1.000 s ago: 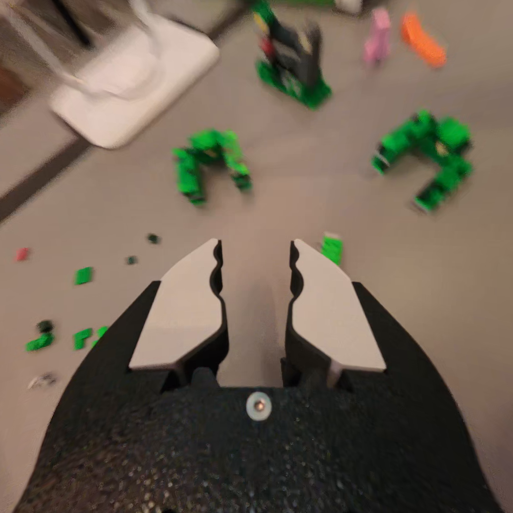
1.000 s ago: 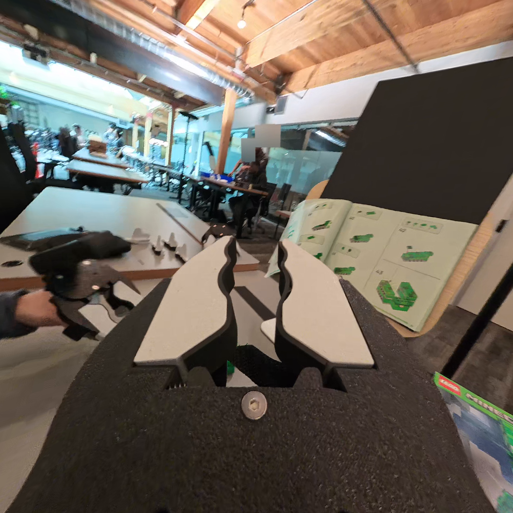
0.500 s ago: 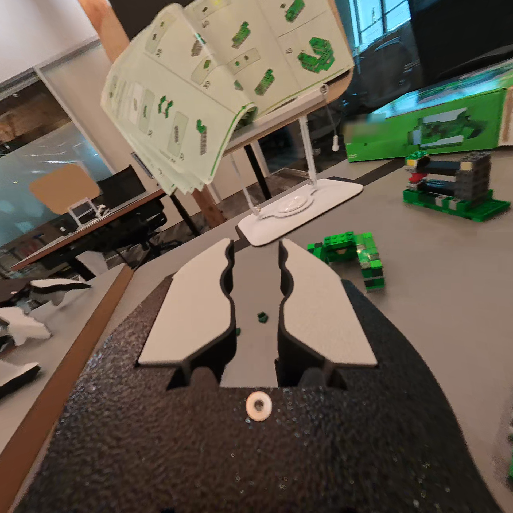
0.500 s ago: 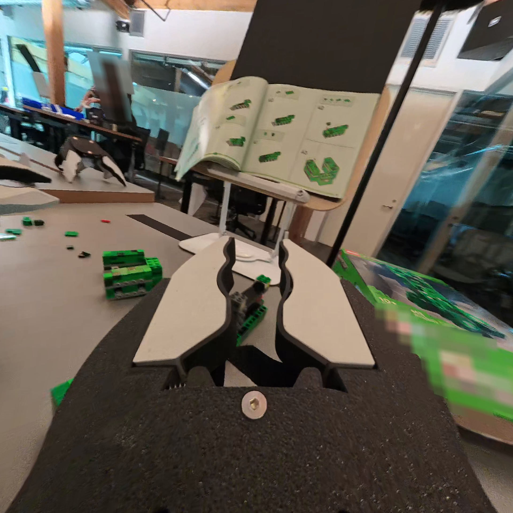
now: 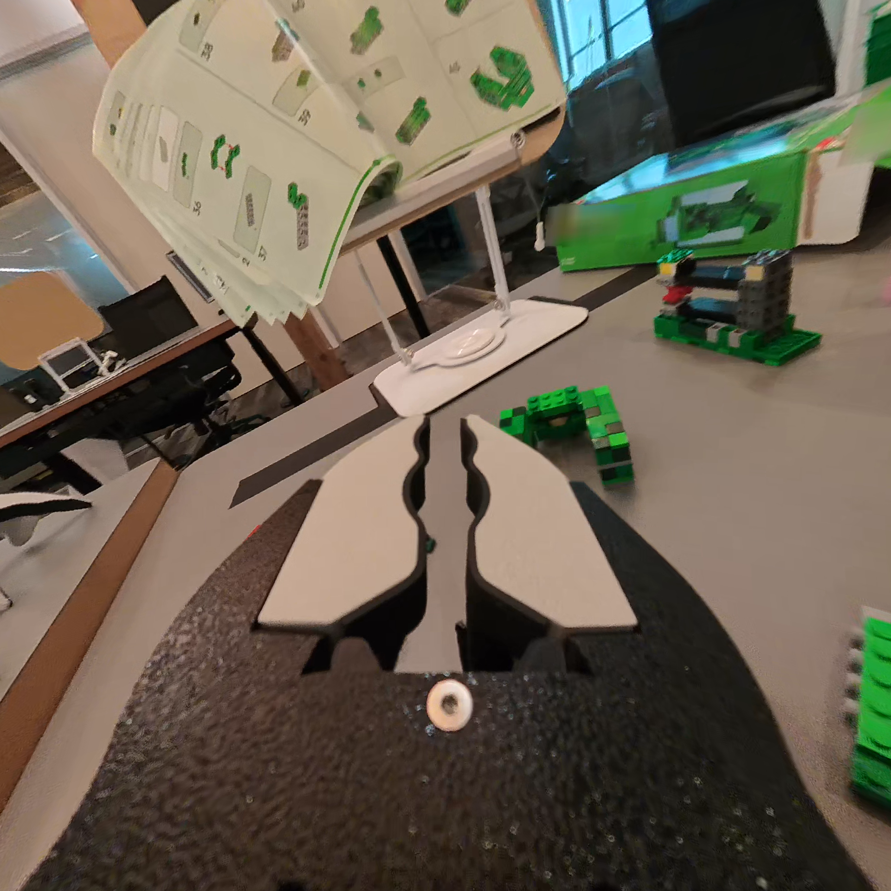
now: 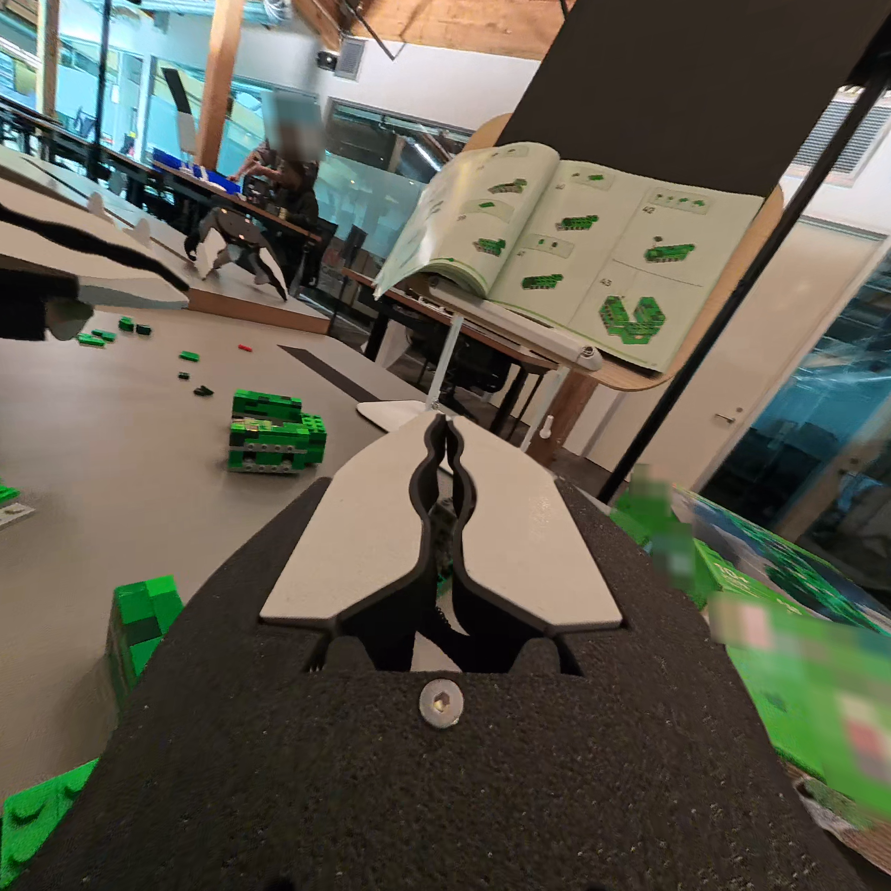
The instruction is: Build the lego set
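My left gripper (image 5: 442,426) hangs low over the grey table (image 5: 723,506), its jaws a narrow gap apart and empty. A tiny dark green piece (image 5: 429,545) shows in the gap. A green arch-shaped build (image 5: 569,429) lies just right of the fingertips. A dark grey and black build on a green base (image 5: 733,313) stands farther right. My right gripper (image 6: 444,420) is shut, tips touching. A grey studded bit (image 6: 441,525) shows through its inner gap; I cannot tell if it is held. A green build (image 6: 275,434) lies to its left.
The open instruction booklet (image 5: 337,120) (image 6: 578,250) sits on a stand with a white base (image 5: 482,352). The green set box (image 5: 699,226) (image 6: 771,602) lies at the right. Loose green pieces (image 6: 188,357) lie far left by my left gripper (image 6: 96,284). Green blocks (image 6: 144,622) stand close at lower left. Some 20 cm of space lies between my two pairs of fingers.
My right gripper's jaws have closed from open to touching. My left gripper's jaws have narrowed. Both views have swung up from earlier and now steady over the table.
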`<state>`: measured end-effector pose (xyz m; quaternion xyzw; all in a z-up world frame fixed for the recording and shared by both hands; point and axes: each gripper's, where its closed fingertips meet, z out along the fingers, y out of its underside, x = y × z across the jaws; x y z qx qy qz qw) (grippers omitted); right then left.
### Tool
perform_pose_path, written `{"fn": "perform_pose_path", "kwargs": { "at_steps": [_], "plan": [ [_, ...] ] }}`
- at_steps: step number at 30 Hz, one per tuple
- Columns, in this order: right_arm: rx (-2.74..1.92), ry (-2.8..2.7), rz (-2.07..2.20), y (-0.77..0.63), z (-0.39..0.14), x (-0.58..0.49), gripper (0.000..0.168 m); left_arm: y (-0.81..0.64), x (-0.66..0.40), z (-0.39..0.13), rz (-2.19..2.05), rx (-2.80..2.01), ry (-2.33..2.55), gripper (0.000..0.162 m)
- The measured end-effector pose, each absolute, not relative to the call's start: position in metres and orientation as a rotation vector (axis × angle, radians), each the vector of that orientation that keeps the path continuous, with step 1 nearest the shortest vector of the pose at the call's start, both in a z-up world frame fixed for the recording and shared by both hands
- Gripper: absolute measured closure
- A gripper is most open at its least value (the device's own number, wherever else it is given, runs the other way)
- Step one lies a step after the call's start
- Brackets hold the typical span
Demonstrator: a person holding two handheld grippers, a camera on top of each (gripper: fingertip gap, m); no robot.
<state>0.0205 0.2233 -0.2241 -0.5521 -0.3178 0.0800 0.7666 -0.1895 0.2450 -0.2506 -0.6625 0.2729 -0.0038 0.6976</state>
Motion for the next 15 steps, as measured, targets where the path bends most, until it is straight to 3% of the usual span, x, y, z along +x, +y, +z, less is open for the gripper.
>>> {"fn": "perform_pose_path", "kwargs": {
  "at_steps": [7,15],
  "plan": [
    [-1.187,-0.634,0.206,0.225,-0.220,0.028,0.168,0.241,-0.188,-0.248,-0.092,-1.461,0.592,0.162],
    [-1.182,-0.672,0.210,0.224,-0.223,0.022,0.168,0.234,-0.175,-0.249,-0.107,-1.430,0.674,0.162]
  ]
}}
